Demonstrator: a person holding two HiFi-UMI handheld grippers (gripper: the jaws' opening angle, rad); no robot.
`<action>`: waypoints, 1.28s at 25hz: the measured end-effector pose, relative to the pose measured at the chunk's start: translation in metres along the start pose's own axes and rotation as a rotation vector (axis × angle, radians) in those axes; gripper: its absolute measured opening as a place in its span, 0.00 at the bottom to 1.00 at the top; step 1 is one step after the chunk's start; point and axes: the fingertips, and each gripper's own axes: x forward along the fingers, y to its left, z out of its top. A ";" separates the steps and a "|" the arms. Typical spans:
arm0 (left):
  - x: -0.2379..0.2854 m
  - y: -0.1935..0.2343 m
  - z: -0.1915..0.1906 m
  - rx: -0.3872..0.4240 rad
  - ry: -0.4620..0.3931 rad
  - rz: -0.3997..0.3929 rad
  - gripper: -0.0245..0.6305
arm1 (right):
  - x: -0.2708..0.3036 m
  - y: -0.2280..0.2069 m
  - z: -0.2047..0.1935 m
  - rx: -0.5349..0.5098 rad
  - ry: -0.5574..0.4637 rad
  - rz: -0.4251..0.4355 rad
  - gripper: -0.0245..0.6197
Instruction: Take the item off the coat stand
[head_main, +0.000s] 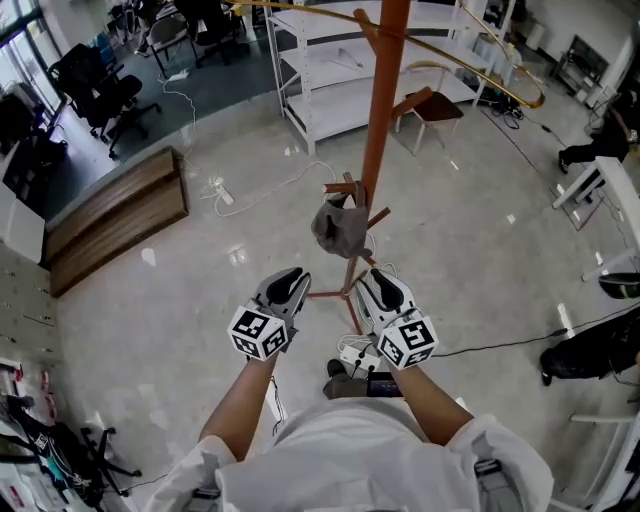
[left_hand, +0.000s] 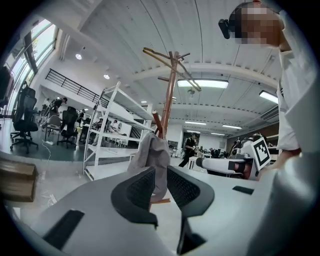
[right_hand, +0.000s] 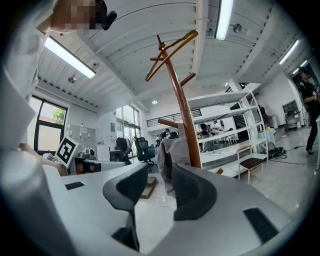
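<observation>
A grey cloth item (head_main: 340, 228) hangs from a low peg of the orange-brown coat stand (head_main: 378, 130). My left gripper (head_main: 287, 283) and right gripper (head_main: 378, 285) are held side by side just below it in the head view, both a little short of the cloth. In the left gripper view the gripper (left_hand: 161, 187) has its jaws apart, and the cloth (left_hand: 152, 160) shows beyond the gap, against the stand (left_hand: 170, 95). The right gripper (right_hand: 160, 187) is also open, with the cloth (right_hand: 172, 152) and stand (right_hand: 182, 110) ahead. Neither holds anything.
White shelving (head_main: 330, 70) and a small stool (head_main: 435, 108) stand behind the coat stand. A wooden bench (head_main: 115, 215) lies at the left, office chairs (head_main: 95, 85) beyond it. Cables and a power strip (head_main: 225, 190) trail on the floor. The stand's feet (head_main: 330, 295) spread near my grippers.
</observation>
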 end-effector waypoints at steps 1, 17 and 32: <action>0.009 0.005 0.005 0.009 0.001 -0.004 0.17 | 0.009 -0.007 0.001 -0.001 0.000 -0.003 0.25; 0.102 0.060 0.033 0.080 0.103 -0.035 0.28 | 0.093 -0.060 0.006 -0.027 0.042 -0.016 0.31; 0.124 0.055 0.034 0.054 0.117 -0.123 0.08 | 0.106 -0.063 0.007 -0.038 0.076 -0.013 0.18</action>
